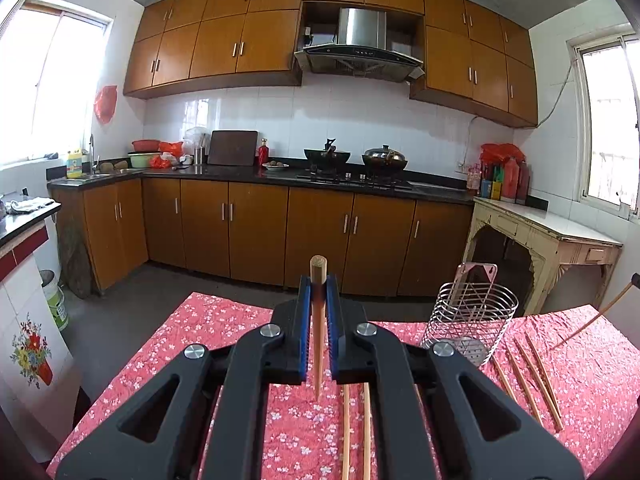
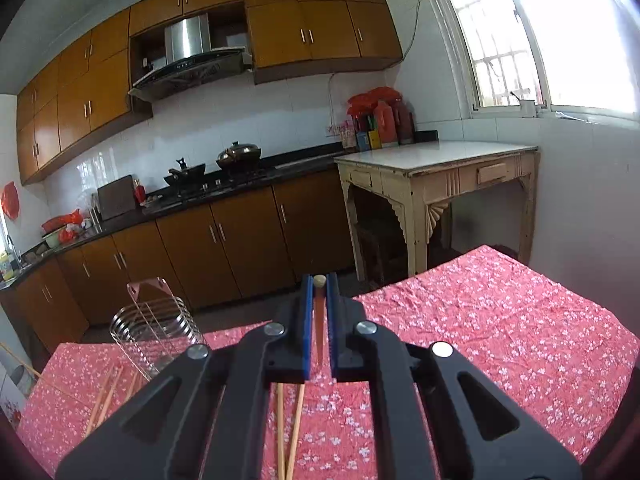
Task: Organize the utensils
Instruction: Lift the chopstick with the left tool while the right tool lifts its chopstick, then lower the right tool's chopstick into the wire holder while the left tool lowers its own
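My left gripper [image 1: 319,282] is shut on a wooden chopstick [image 1: 318,344], which stands upright between the blue pads with its pointed end down. My right gripper [image 2: 319,286] is likewise shut on a second chopstick [image 2: 319,336]. Both hang above a table with a red floral cloth [image 1: 224,320]. A wire utensil holder [image 1: 472,314] stands on the cloth to the right of the left gripper, and the holder [image 2: 156,332] is to the left of the right one. Loose chopsticks [image 1: 528,376] lie by the holder. A pair [image 2: 290,428] lies below the grippers.
Beyond the table's far edge is open floor, then brown kitchen cabinets [image 1: 256,228] under a dark counter with pans [image 1: 384,158]. A cream side table [image 2: 436,168] stands by the window at the right. A tiled counter [image 1: 24,240] is at the left.
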